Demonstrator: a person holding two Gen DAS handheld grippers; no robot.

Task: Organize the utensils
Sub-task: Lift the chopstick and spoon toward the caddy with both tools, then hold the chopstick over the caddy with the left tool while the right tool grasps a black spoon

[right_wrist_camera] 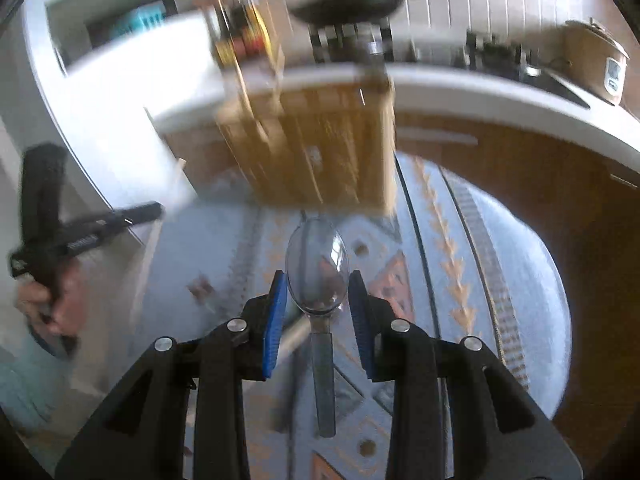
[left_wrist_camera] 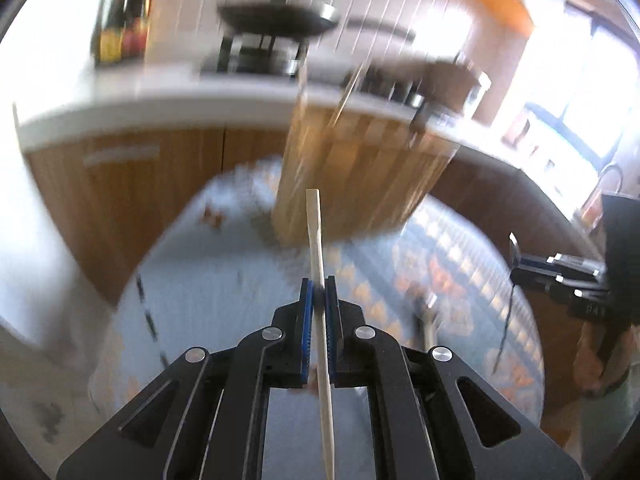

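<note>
My left gripper (left_wrist_camera: 319,292) is shut on a pale wooden chopstick (left_wrist_camera: 315,232), which sticks out past the blue pads towards a blurred wooden utensil holder (left_wrist_camera: 360,176). In the right wrist view my right gripper (right_wrist_camera: 317,278) grips a metal spoon (right_wrist_camera: 316,248) by the sides of its bowl, with the handle running back under the jaws. The same wooden holder (right_wrist_camera: 320,148) stands just beyond the spoon, with sticks in it. Both utensils hang above the patterned tablecloth (right_wrist_camera: 500,248). Each gripper shows at the edge of the other's view: the right gripper (left_wrist_camera: 560,272) and the left gripper (right_wrist_camera: 152,210).
Another metal utensil handle (right_wrist_camera: 292,340) lies on the cloth under the right jaws. Behind the table runs a white counter (right_wrist_camera: 500,88) with a stove and black pan (left_wrist_camera: 280,20), bottles (left_wrist_camera: 124,28) and a rice cooker (right_wrist_camera: 600,60). A hand (right_wrist_camera: 60,304) holds the left gripper.
</note>
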